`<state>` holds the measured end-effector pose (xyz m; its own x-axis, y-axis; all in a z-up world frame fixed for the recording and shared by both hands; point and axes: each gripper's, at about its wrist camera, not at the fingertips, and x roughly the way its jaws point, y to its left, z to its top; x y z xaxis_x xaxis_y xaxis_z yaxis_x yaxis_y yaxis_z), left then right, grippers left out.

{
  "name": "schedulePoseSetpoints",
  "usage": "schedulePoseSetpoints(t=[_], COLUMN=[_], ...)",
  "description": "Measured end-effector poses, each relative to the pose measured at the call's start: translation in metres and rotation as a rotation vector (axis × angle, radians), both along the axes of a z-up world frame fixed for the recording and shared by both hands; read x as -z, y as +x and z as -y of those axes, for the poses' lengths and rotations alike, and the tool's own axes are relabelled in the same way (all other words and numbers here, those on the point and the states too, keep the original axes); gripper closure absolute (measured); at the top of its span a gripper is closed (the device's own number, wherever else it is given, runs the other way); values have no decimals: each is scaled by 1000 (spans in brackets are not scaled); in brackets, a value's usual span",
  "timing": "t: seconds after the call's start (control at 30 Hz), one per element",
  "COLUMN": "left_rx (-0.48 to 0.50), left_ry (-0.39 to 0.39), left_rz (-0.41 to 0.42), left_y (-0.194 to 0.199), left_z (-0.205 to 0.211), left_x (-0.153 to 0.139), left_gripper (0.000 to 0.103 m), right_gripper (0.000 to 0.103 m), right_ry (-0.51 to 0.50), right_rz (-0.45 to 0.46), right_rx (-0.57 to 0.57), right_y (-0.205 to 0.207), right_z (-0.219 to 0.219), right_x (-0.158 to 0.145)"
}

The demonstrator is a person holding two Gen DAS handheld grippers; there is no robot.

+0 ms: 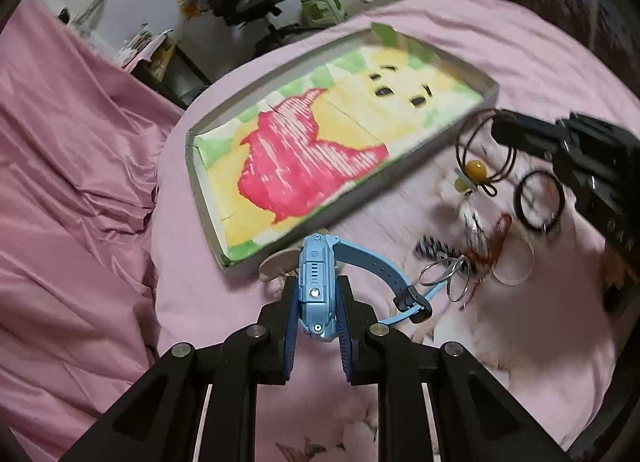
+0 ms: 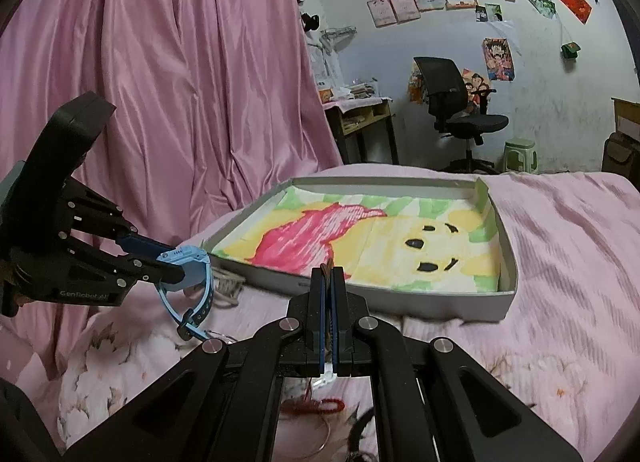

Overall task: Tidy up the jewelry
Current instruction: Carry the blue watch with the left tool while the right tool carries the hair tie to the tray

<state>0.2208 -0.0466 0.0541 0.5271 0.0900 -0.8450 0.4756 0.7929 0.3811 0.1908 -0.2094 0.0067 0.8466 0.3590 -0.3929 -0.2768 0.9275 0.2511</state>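
My left gripper [image 1: 317, 282] is shut on a blue smartwatch [image 1: 316, 258], gripped by its case, with the strap [image 1: 384, 268] hanging to the right. It hovers just in front of the near corner of a shallow grey tray [image 1: 200, 198] lined with a bear drawing. My right gripper [image 2: 329, 272] is shut on a thin brown hair tie [image 1: 466, 142] with a yellow bead [image 1: 476, 169], held above the bed near the tray's front wall [image 2: 508, 290]. In the right wrist view the left gripper [image 2: 178, 264] holds the watch [image 2: 192, 262] to the tray's left.
A pile of jewelry lies on the pink bedspread [image 1: 520, 62]: a black ring band [image 1: 520, 202], metal rings [image 1: 442, 274], a red cord [image 1: 502, 230] and a clear bangle [image 1: 516, 272]. Pink cloth [image 2: 180, 82] hangs on the left. An office chair [image 2: 452, 102] and green stool [image 2: 520, 154] stand beyond the bed.
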Motion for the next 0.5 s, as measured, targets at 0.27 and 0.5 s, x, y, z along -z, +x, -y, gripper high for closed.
schedulePoseSetpoints(t=[0.27,0.5], left_rx=[96,50], left_ry=[183,128], left_rz=[-9,-62], left_y=[-2,10], left_z=[10,5], left_x=[5,5], left_gripper=[86,86], right_gripper=[100,100], right_ry=[4,67], right_rz=[18,3], right_rx=[-7,-79], right_y=[9,6], right_z=[-2,-8], right_x=[-4,-4])
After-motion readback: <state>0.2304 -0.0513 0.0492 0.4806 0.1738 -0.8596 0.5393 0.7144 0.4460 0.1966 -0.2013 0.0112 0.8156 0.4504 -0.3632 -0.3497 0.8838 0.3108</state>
